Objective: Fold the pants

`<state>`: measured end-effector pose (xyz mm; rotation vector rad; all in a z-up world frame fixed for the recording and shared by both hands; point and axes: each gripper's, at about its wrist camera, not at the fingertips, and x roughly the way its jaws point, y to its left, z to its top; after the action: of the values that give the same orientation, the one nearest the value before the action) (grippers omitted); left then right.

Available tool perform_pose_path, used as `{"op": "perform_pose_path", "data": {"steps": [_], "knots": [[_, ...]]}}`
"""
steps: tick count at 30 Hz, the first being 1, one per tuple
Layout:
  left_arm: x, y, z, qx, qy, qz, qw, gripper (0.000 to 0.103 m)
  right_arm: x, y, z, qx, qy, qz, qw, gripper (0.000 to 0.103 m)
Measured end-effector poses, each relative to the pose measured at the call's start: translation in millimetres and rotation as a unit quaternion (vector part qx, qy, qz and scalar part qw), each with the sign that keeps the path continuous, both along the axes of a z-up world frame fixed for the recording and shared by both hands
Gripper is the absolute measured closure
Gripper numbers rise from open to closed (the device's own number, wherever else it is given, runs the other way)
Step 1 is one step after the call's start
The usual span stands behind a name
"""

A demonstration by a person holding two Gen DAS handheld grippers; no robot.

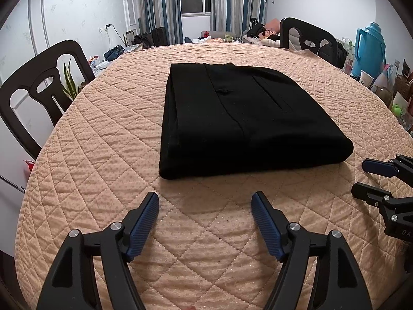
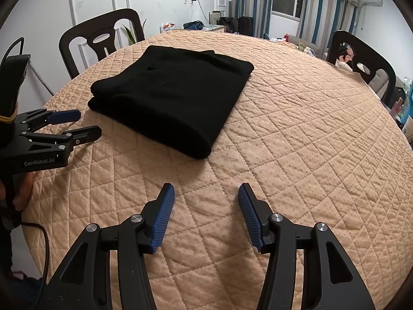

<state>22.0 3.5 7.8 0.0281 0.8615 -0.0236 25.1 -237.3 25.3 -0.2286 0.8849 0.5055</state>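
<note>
Pants: black fabric pants, folded into a thick rectangle, ahead of both tools, seemingly finished.
Left tool: wide open, empty.
Right tool: wide open, empty, clear of the cloth.
Tabletop: peach quilted tabletop.

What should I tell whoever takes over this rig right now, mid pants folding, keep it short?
Left gripper: open, empty, above the quilted table cover, short of the pants.
Right gripper: open, empty, also above the cover, clear of the pants.
Black pants: lying in a compact folded rectangle near the middle of the table, touched by neither gripper.
Done: the folding looks finished, layers stacked and edges fairly even.
Left: probably nothing but a check; tidy the near edge if a layer sticks out.
</note>
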Motion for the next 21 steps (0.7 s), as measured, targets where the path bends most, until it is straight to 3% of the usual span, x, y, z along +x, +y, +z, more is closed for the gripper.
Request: {"op": "perform_pose_path", "data": {"steps": [21], "knots": [[0.2, 1.8, -0.4, -0.002, 0.003, 0.003, 1.0, 0.022, 0.2, -0.2, 0.0, 0.0, 0.0, 0.0, 1.0, 0.05]]}}
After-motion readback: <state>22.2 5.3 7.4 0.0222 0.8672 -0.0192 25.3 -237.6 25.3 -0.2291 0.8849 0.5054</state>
